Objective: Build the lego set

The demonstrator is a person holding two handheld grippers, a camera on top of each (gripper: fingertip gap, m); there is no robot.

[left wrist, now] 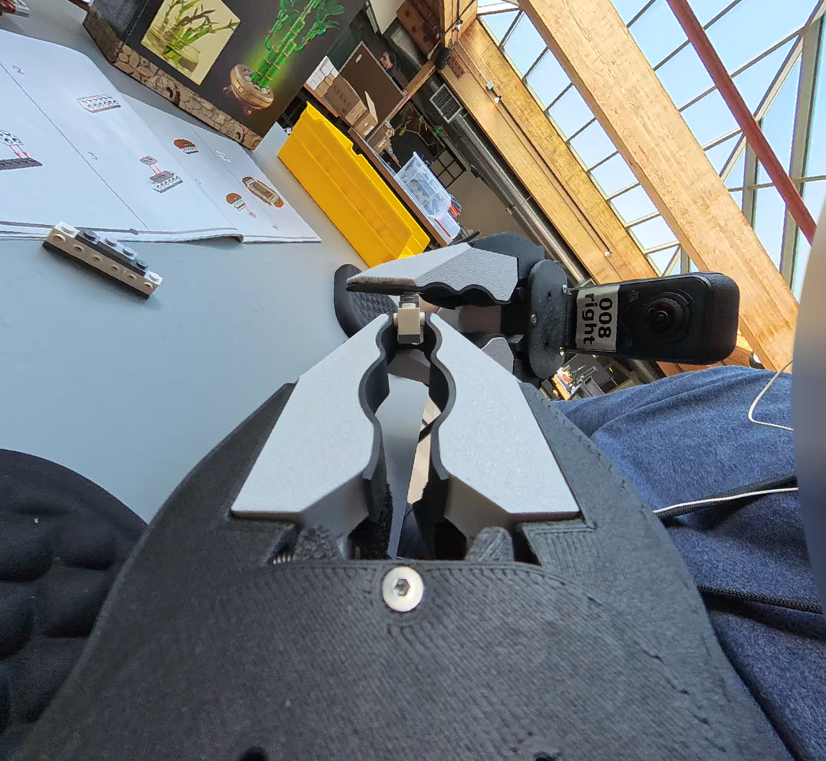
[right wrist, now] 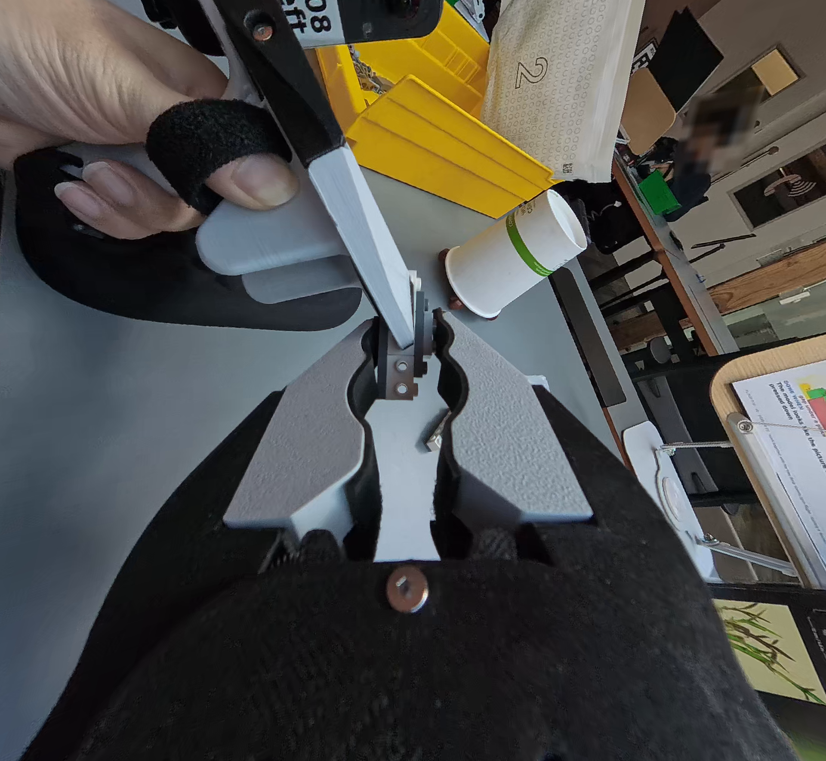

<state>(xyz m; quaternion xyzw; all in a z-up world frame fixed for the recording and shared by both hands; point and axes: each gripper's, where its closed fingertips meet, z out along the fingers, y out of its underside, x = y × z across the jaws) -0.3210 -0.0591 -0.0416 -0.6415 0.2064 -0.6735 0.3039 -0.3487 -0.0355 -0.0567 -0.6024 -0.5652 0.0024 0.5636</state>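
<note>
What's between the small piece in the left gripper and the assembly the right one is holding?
Nothing visible. The left gripper holds the small white brick right against the grey assembly clamped in the right gripper.

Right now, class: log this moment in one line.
left gripper: shut on small lego piece | right gripper: shut on grey lego assembly | joining above table

The gripper (left wrist: 410, 322) fingers (left wrist: 322, 426) are matt grey printed plastic with a fine grain, on a ribbed black base. Glossy plastic brick (left wrist: 409, 322). At eleven o'clock, smooth paper booklet (left wrist: 134, 167), glossy cardboard box (left wrist: 232, 28). Matt paper cup (right wrist: 514, 256); shiny yellow plastic bin (right wrist: 447, 144).
</note>
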